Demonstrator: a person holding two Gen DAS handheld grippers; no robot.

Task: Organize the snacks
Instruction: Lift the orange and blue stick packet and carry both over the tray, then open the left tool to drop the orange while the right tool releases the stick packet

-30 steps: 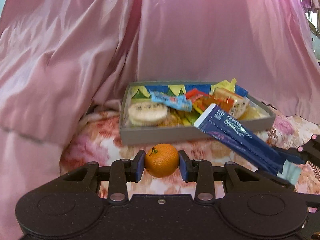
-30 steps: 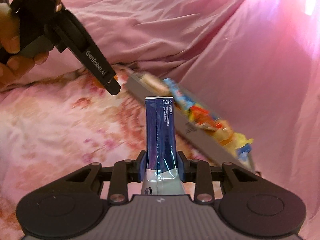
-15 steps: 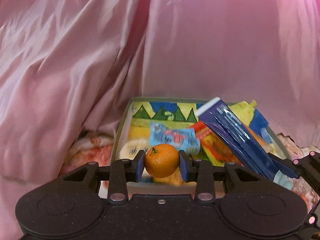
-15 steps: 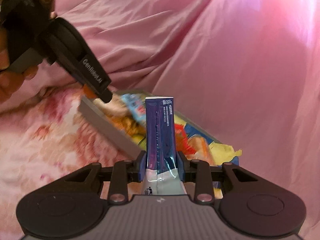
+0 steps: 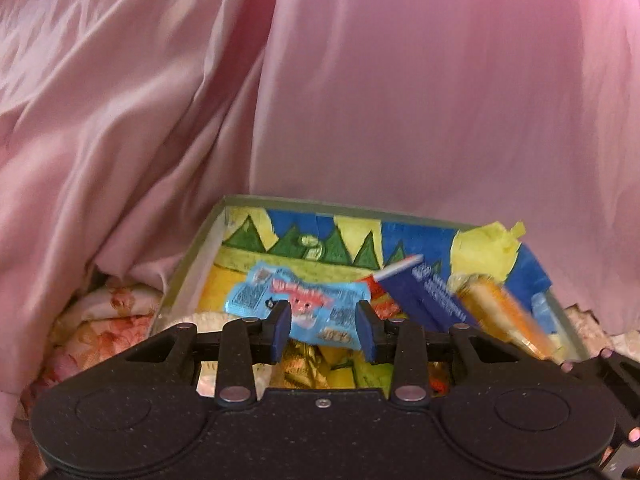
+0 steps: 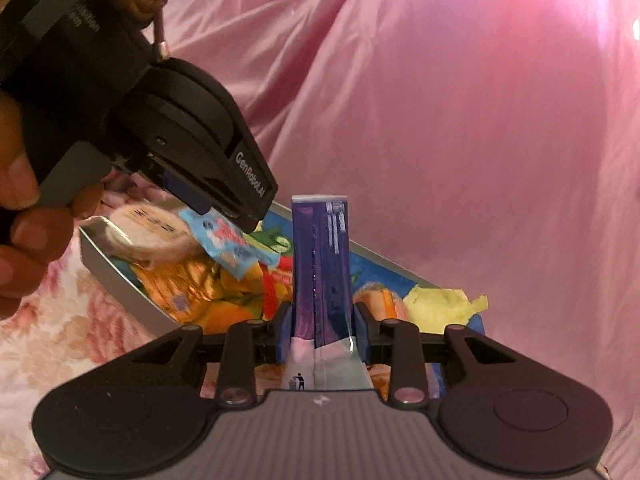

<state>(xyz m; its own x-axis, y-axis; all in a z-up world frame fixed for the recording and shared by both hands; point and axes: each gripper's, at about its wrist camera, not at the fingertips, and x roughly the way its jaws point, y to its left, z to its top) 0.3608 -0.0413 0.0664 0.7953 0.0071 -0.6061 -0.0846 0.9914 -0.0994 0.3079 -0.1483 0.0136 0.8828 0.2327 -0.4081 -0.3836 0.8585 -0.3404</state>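
Since one second ago: both tools advanced from the floral cloth to a position over the tray. Mandarin formerly clamped in the left gripper no longer between its pads; present location cannot be told.

Left gripper:
- Pads standing apart, gap narrow, nothing between them.
- Positioned over the near edge of the tray, pointing down into it.
- Held by a hand, visible at the left in the right wrist view.

Right gripper:
- Pressed onto the lower, clear-sealed end of the dark blue packet.
- Packet projecting straight forward along the fingers, free end over the tray interior, toward the right side wall.

Tray contents:
- Light blue wrapper lying on top of the pile, near the middle, directly below the left pads.
- Round pale cake against the near left corner.
- Orange-wrapped bar along the right side wall, blurred.
- Crumpled yellow paper at the far right corner, reaching above the rim.
- Foil and yellow wrappers underneath; single items not separable.
- Green, yellow and blue pattern on the inner face of the far wall.

Surroundings: pink satin sheet draped behind and to both sides of the tray, touching the far rim.
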